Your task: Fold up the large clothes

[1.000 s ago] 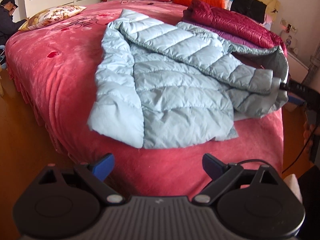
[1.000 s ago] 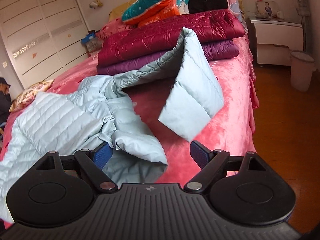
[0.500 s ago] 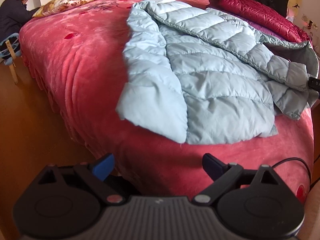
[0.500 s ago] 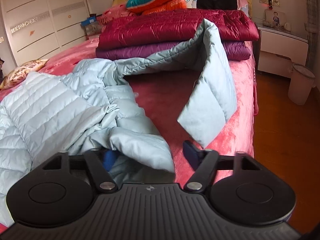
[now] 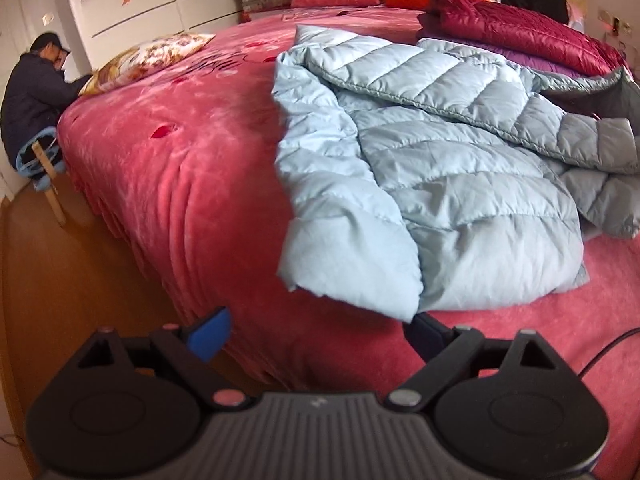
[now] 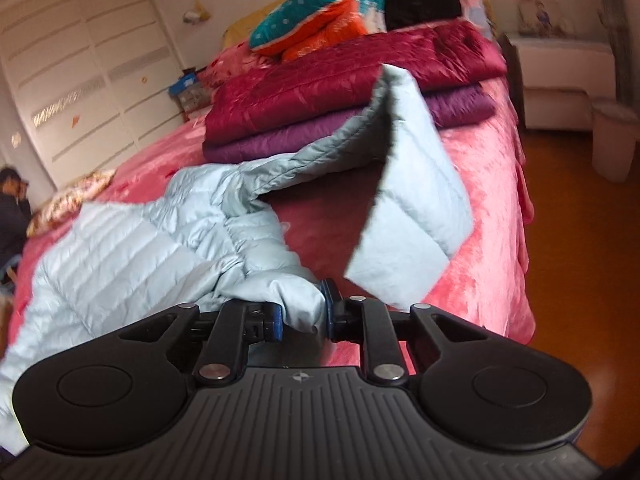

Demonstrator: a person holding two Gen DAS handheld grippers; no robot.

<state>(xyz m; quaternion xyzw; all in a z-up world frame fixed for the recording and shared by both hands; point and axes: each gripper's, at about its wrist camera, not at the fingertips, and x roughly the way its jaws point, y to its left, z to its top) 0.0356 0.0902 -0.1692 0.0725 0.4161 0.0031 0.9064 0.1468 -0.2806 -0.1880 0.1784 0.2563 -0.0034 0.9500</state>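
Right tool (image 6: 303, 314): I see its 2 blue pads closing on a bunched fold of the light blue puffer jacket (image 6: 132, 256), with fabric filling the gap between them.
Grip risk: I judge the padding slick and thick; if I lift before the pads finish pressing, the fold may slide out.
Left tool (image 5: 316, 330): spread wide and holding nothing, just short of the jacket's near corner (image 5: 344, 276) at the bed's edge.
Left-side risk: that corner overhangs the edge of the pink bed (image 5: 180, 184); a clumsy approach could push it off, or catch the bedspread along with it.
Jacket: it lies open across the bed, 1 panel (image 6: 412, 196) standing tented on the right side.
Fold risk: pulling on my right grip alone could drag the whole jacket instead of folding it, and topple that panel.
Far risk: the jacket touches the stack of 2 folded maroon and purple coats (image 6: 352, 92); a wide sweep could disturb it.
Containers: 1 pale waste bin (image 6: 614, 140) on the floor beyond the bed; I cannot tell what is in it.
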